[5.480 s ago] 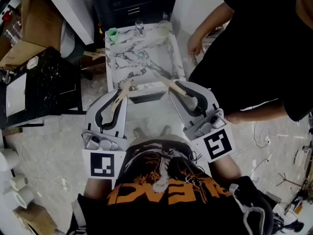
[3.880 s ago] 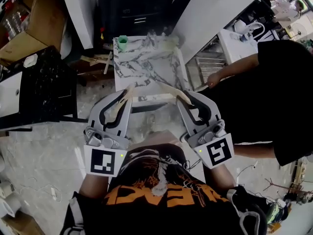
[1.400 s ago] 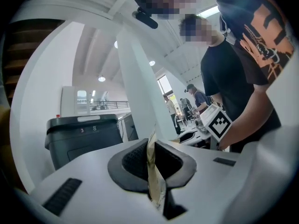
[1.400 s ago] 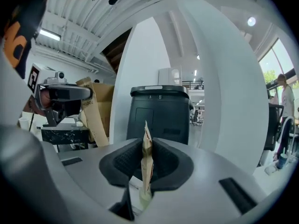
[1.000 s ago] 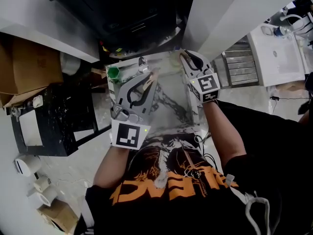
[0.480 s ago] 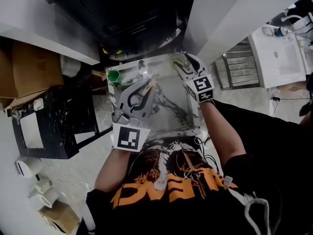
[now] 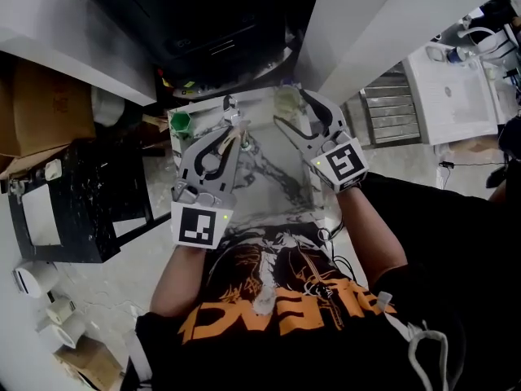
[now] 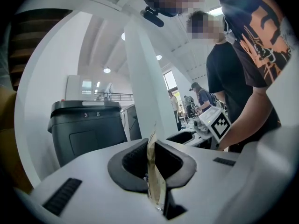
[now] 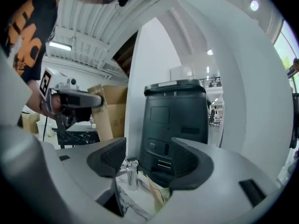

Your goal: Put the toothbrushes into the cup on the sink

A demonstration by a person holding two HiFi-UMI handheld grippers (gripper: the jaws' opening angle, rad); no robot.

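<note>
The person wears a black, apparently short-sleeved T-shirt (image 7: 281,320) with orange print; left gripper (image 7: 233,132) and right gripper (image 7: 290,108) are pale grey.

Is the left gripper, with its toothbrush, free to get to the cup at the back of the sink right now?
Probably not yet. The left gripper is shut on a toothbrush close by, but the right gripper, jaws opening and gripping nothing, sits right at the cup and crowds the way.
</note>
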